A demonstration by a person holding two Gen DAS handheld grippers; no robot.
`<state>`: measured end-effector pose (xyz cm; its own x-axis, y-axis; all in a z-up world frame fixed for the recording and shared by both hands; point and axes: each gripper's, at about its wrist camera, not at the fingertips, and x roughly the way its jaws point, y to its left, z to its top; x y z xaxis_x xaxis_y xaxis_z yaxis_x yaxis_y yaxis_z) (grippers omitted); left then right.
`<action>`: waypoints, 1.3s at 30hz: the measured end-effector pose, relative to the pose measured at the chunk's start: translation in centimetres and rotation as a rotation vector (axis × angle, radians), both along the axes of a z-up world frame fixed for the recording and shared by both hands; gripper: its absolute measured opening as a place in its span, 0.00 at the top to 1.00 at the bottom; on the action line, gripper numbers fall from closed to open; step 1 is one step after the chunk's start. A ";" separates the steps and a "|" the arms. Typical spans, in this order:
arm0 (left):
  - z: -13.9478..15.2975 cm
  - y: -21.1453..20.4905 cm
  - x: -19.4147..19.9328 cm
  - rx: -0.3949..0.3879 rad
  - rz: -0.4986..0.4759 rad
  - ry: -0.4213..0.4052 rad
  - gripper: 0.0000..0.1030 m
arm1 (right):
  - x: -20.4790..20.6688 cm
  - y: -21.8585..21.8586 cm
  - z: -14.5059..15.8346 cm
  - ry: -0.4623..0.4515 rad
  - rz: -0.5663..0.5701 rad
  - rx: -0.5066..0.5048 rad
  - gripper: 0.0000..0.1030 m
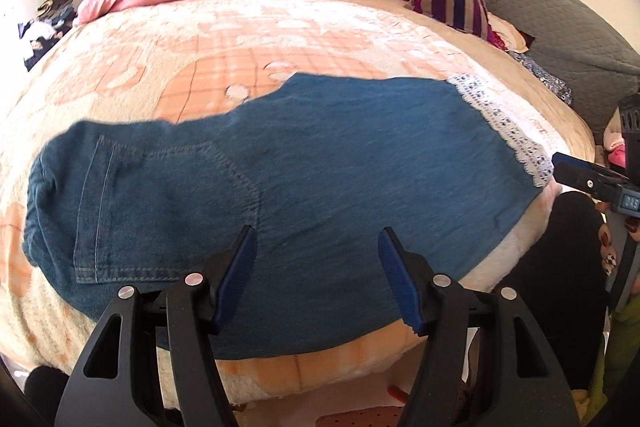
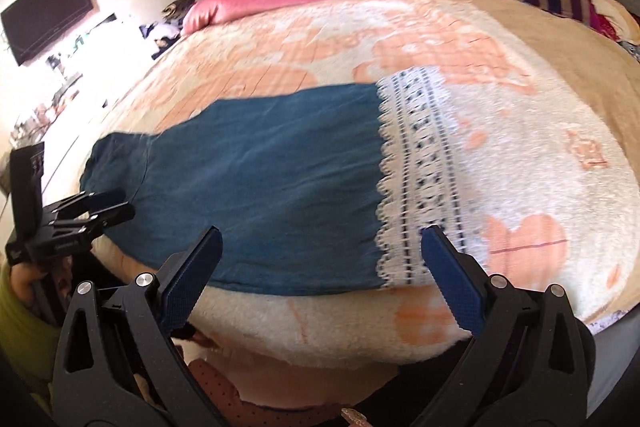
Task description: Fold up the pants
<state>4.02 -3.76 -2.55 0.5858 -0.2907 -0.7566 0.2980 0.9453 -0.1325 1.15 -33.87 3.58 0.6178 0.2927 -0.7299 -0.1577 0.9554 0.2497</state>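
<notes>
Both tongs gape, empty: left gripper point(image 1: 318, 241) over pants point(image 1: 280, 163), right gripper point(image 2: 320, 239) near lace hem point(image 2: 416, 179). Risk: pinching fleece blanket point(image 2: 520, 131) too, dragging fold crooked.

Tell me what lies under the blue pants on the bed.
The blue pants lie flat on a fluffy peach-and-cream blanket, which shows all around them. The part of the blanket right beneath the denim is covered, so anything there cannot be seen.

Right wrist view motion-blurred; lace hem point(image 2: 420, 179) detail smeared.
</notes>
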 end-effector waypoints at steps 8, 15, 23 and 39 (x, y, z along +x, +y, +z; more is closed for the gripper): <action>1.8 -2.8 0.4 0.000 -0.068 -0.027 0.40 | -0.3 -2.0 0.3 -0.024 -0.078 0.023 0.09; 3.2 -6.2 2.1 -0.003 -0.142 -0.048 0.40 | -0.3 -3.7 -0.1 -0.022 -0.128 0.075 0.09; 4.8 -11.1 5.5 0.046 -0.237 -0.074 0.40 | -0.3 -5.3 -1.4 0.018 -0.179 0.149 0.09; 3.9 -19.3 14.5 0.084 -0.392 0.027 0.40 | 0.4 -4.0 -3.3 0.072 -0.185 0.132 0.09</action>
